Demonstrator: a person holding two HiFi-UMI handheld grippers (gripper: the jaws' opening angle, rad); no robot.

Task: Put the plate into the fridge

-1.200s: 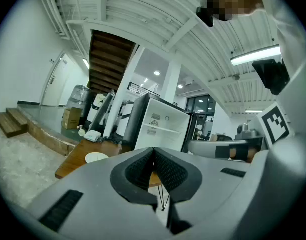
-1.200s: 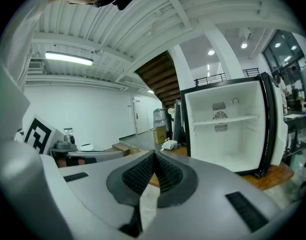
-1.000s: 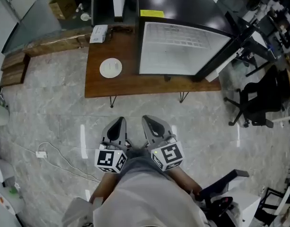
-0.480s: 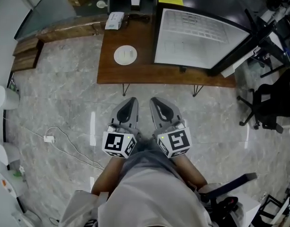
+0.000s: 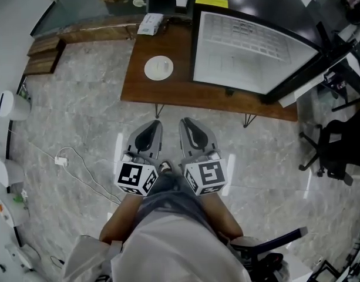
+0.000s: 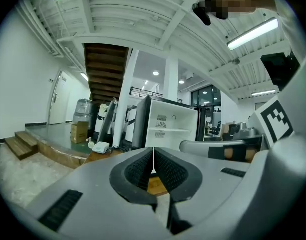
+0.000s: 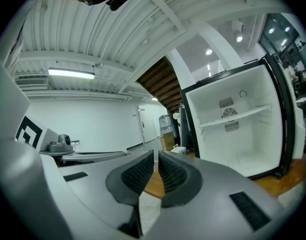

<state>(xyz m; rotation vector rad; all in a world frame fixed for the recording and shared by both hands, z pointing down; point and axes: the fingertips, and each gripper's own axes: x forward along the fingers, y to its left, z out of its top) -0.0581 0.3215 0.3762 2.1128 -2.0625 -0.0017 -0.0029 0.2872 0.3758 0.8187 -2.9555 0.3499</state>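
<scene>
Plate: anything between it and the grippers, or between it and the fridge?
Nothing visible. The plate sits on the table, left of the fridge, whose door stands open; only bare table lies between them. The left gripper and right gripper, both shut and empty, hang over the floor short of the table's near edge.

readable text: we find none | yellow sticker (image 5: 211,0) on fridge (image 5: 250,40) top: too small for us to read

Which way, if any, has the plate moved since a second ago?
No. The plate sits at the same spot on the table, just in front of the white box; only the camera shifted.
</scene>
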